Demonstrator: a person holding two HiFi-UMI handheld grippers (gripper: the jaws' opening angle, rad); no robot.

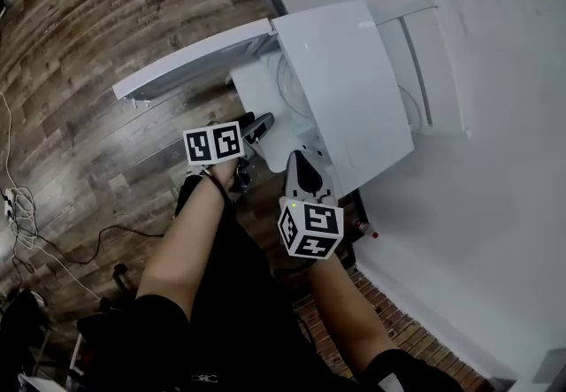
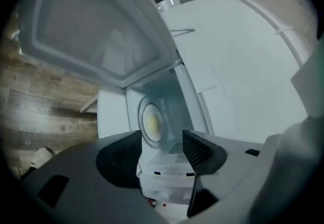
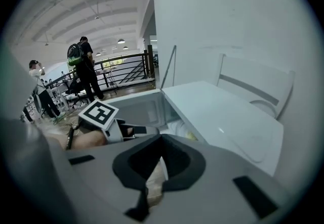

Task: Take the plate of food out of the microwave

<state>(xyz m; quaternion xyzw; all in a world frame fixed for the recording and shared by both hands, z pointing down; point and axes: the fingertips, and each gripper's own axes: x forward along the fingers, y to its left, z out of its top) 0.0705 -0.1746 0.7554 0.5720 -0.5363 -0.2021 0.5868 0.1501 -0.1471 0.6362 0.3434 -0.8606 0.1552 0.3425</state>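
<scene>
- Jaws on the left gripper (image 2: 162,138) stood apart with nothing between them, aimed into the cavity of the white microwave (image 1: 347,98).
- Jaws on the right gripper (image 3: 161,139) were pressed together and empty, just near of the opening. Driven in like that, they would likely shove the plate rather than take it.
- The plate of food (image 2: 152,123) lay inside the cavity, on its floor towards the far wall, with neither gripper touching it.
- A pinch on the near rim alone could let the plate tilt and shed its yellowish food. A shallow bite would probably slip.
- The open door (image 1: 195,58) hung out to the left. A wide swing of the left gripper might knock it.
- Both grippers sat close together at the opening, so they could foul each other going in.
</scene>
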